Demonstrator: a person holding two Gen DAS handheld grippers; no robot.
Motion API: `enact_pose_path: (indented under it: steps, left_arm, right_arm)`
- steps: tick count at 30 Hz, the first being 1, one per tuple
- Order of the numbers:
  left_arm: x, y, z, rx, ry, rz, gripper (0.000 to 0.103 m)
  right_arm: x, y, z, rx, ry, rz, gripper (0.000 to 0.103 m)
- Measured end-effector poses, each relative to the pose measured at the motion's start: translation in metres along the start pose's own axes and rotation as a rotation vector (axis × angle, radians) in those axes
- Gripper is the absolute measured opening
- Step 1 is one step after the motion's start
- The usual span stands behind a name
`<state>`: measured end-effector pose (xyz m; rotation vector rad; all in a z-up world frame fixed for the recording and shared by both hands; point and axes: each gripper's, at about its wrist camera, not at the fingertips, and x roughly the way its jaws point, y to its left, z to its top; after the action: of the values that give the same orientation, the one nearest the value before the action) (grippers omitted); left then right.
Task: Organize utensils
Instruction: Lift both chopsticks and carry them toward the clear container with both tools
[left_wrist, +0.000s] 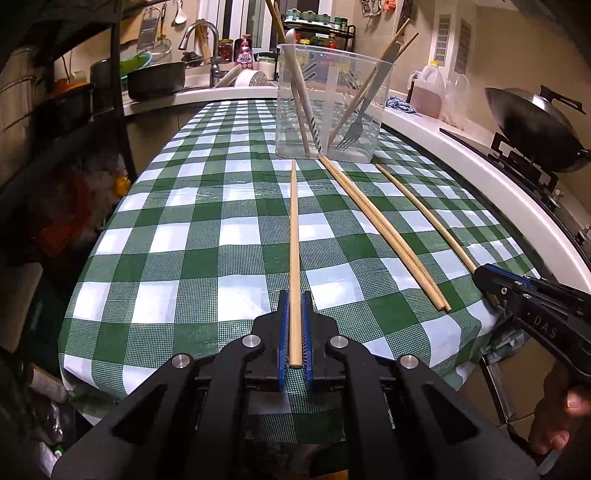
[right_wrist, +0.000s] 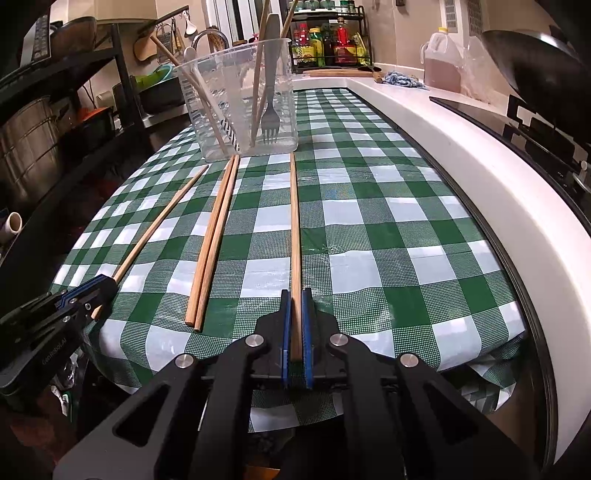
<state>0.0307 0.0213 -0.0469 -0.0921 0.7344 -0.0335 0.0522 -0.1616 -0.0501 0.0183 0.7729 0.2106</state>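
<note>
Our clear cup (left_wrist: 332, 110) on the table (left_wrist: 184, 236) holds a fork (left_wrist: 352, 133), spoon and chopsticks. Left gripper (left_wrist: 294, 325) and right gripper (right_wrist: 295, 325) jaws each clamp a lying chopstick (left_wrist: 294, 236).

White letters "DAS" stand on the black body of the right gripper (left_wrist: 491, 282), at four o'clock in the left wrist view. Faint grey lettering, apparently "GenRobot.AI", runs along the black body of the left gripper (right_wrist: 94, 291), at eight o'clock in the right wrist view.
</note>
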Motion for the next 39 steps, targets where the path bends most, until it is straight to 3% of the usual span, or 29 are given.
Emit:
enact_pose_path:
  steps: [17, 39]
  left_arm:
    - [0.001, -0.003, 0.0, 0.008, 0.006, -0.01, 0.007]
    - [-0.074, 0.01, 0.035, -0.019, -0.178, -0.043, 0.007]
  right_arm:
    - [0.0, 0.002, 0.003, -0.016, 0.009, -0.003, 0.006]
    - [-0.097, 0.027, 0.048, -0.085, -0.189, 0.01, 0.006]
